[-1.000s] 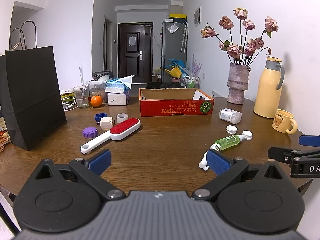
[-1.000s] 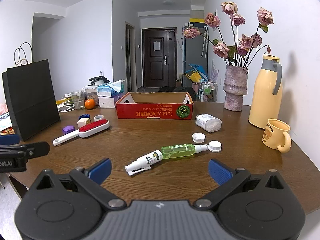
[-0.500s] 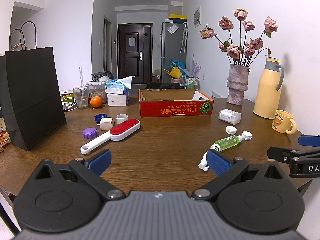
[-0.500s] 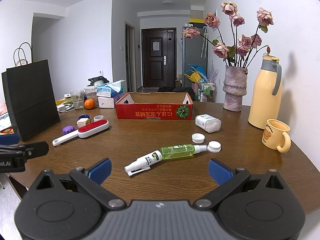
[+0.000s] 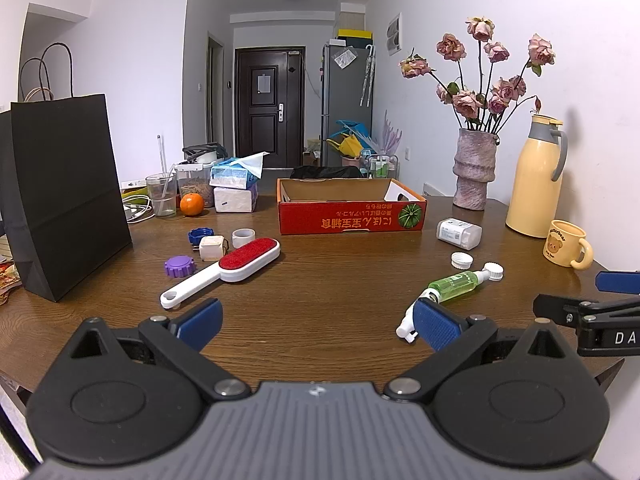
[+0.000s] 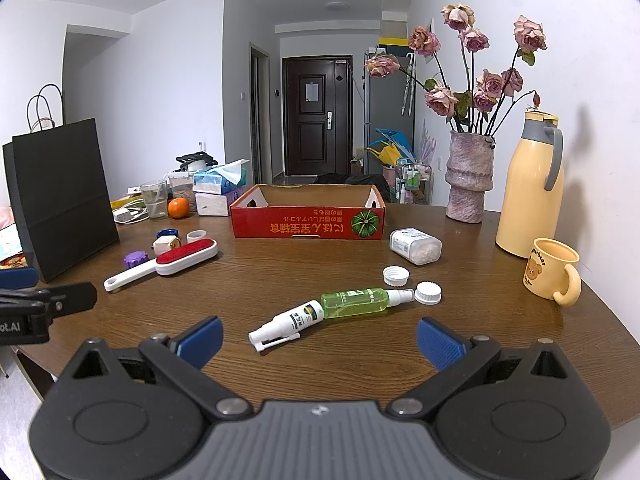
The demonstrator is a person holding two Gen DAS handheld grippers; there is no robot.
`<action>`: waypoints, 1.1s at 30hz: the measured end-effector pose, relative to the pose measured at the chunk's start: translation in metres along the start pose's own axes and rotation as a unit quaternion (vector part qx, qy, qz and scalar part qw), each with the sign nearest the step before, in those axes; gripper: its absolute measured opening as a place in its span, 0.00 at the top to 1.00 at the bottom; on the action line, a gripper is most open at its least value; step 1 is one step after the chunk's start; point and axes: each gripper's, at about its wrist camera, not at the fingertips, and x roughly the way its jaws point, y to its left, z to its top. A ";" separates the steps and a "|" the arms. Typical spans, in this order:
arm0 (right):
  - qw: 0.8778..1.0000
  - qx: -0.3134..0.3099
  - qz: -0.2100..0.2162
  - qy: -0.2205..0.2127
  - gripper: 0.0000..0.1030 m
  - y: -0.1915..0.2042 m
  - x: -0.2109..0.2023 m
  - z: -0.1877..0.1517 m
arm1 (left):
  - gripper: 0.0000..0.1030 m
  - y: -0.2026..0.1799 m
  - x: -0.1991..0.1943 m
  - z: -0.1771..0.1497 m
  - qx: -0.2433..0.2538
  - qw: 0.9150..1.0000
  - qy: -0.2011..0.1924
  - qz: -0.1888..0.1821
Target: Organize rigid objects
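- Red cardboard box: far ahead of both grippers, open-topped, its inside mostly hidden.
- Left gripper: spread wide, holding nothing; bare wooden table between it and the lint brush, ahead-left.
- Right gripper: spread wide, holding nothing; green spray bottle and white spray bottle lying just ahead.

Wooden table: black paper bag standing upright at 9 o'clock. At 10 o'clock, a glass, an orange just beside it, and a tissue pack stacked on a white box. At 2 o'clock, a textured vase holding dried roses; yellow thermos jug beside it; yellow bear mug at 3 o'clock. Dark door at 12 o'clock.
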 end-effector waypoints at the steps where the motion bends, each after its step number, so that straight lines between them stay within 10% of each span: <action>1: 1.000 0.000 0.000 0.000 0.00 0.000 0.000 0.000 | 0.00 0.000 0.000 0.000 0.000 1.000 0.000 0.000; 33: 1.000 0.007 -0.014 0.023 0.00 -0.022 0.053 0.003 | 0.00 0.012 0.054 0.006 -0.022 0.999 0.024 0.014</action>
